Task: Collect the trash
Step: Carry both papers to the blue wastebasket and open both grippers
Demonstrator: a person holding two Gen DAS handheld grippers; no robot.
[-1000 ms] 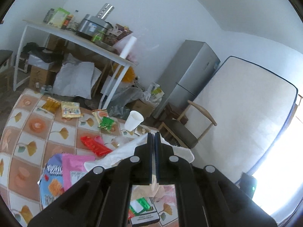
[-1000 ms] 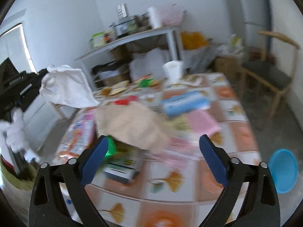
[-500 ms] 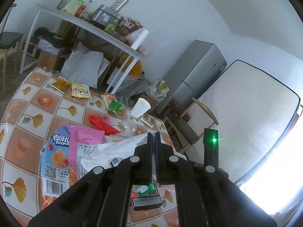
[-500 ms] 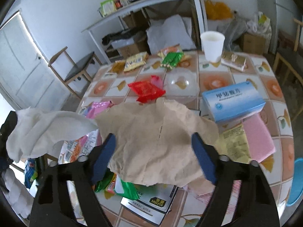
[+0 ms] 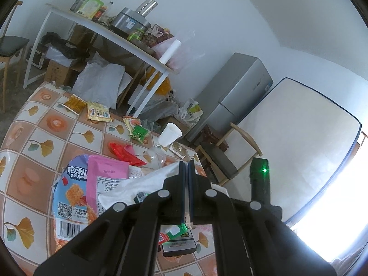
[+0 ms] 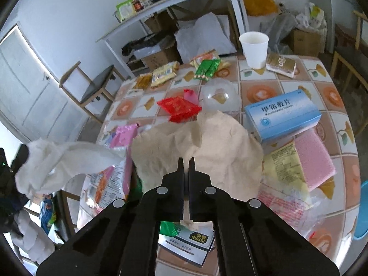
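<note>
Your left claw (image 5: 186, 168) sits at lower centre of its view, jaws pressed together on a white tissue (image 5: 147, 181) that spreads out to the left of the fingers. In the right wrist view that same white tissue (image 6: 62, 161) hangs at the left edge of the frame, lifted off the desk (image 6: 331, 96).

Your right claw (image 6: 186, 163) is also at lower centre, jaws nearly closed and pinching a crumpled beige paper napkin (image 6: 207, 147), which fans out above the fingertips and covers the middle of the desk.

More trash lies on the tiled desk. A red wrapper (image 6: 178, 108) sits just above the napkin in the frame, with a clear plastic lid (image 6: 218, 95) beside it on the right. A blue box (image 6: 283, 115) is at centre right, and a pink sponge (image 6: 315, 161) lies below it. A white paper cup (image 6: 254, 49) stands upright near the top, with a green packet (image 6: 207, 69) to its left. A pink snack bag (image 5: 105, 179) lies at lower left of the left wrist view.
</note>
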